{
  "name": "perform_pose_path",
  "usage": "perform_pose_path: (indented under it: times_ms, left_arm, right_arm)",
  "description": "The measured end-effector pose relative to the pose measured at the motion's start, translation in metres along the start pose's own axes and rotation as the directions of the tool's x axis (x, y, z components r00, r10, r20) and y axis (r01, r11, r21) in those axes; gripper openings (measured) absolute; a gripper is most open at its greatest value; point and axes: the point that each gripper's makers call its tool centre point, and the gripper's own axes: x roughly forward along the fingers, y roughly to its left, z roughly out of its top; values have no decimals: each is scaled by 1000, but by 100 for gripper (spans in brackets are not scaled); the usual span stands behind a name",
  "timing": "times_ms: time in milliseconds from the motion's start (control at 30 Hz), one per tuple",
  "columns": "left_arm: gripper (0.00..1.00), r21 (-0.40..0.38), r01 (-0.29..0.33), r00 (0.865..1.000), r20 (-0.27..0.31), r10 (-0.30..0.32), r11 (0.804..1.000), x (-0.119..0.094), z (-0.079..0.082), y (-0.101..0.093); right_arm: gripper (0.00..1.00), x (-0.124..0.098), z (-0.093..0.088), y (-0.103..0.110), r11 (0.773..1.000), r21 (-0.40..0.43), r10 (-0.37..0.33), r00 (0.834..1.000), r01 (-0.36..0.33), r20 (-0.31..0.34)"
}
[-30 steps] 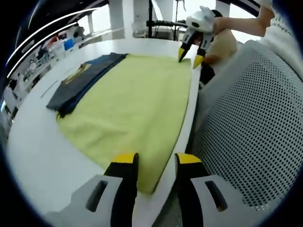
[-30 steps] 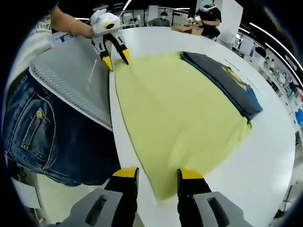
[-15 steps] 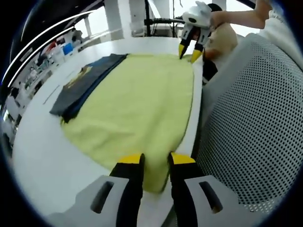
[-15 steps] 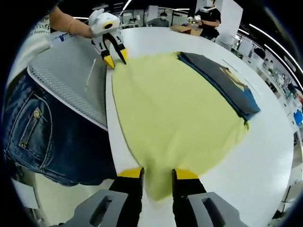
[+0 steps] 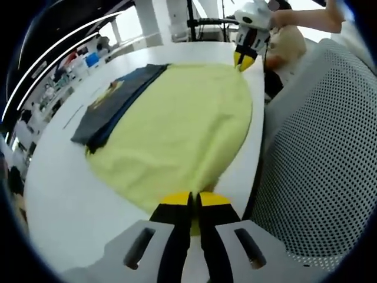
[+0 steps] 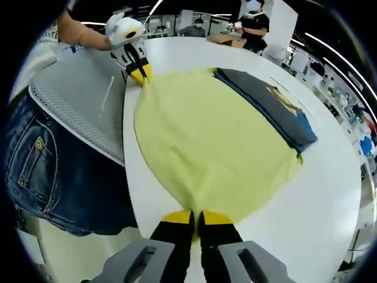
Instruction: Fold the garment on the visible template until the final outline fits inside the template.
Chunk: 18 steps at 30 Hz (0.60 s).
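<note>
White tabletop (image 5: 59, 194): both tongs, left (image 5: 194, 200) and right (image 6: 197, 217), clamp yellow cloth (image 5: 182, 124) corners at 6 o'clock; folded dark garment (image 6: 268, 106) beside.

White counter (image 6: 330, 194) carrying a yellow-green garment (image 6: 206, 147) lying spread flat along its near edge, a folded dark blue-grey garment (image 6: 271, 106) lying just beside it, touching its far side, bare counter surface showing around both.
</note>
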Motion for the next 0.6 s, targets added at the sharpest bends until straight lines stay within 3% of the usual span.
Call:
perform_pose_path:
  times_ms: [233, 600]
  left_arm:
    - [0, -40, -5, 1000, 15, 6, 999, -5, 2, 1]
    - [0, -108, 1, 1000, 10, 0, 994, -18, -2, -7]
  right_arm:
    - [0, -4, 2, 3, 1000, 23, -9, 1000, 9, 18]
    - [0, -13, 3, 24, 998, 64, 24, 999, -26, 33]
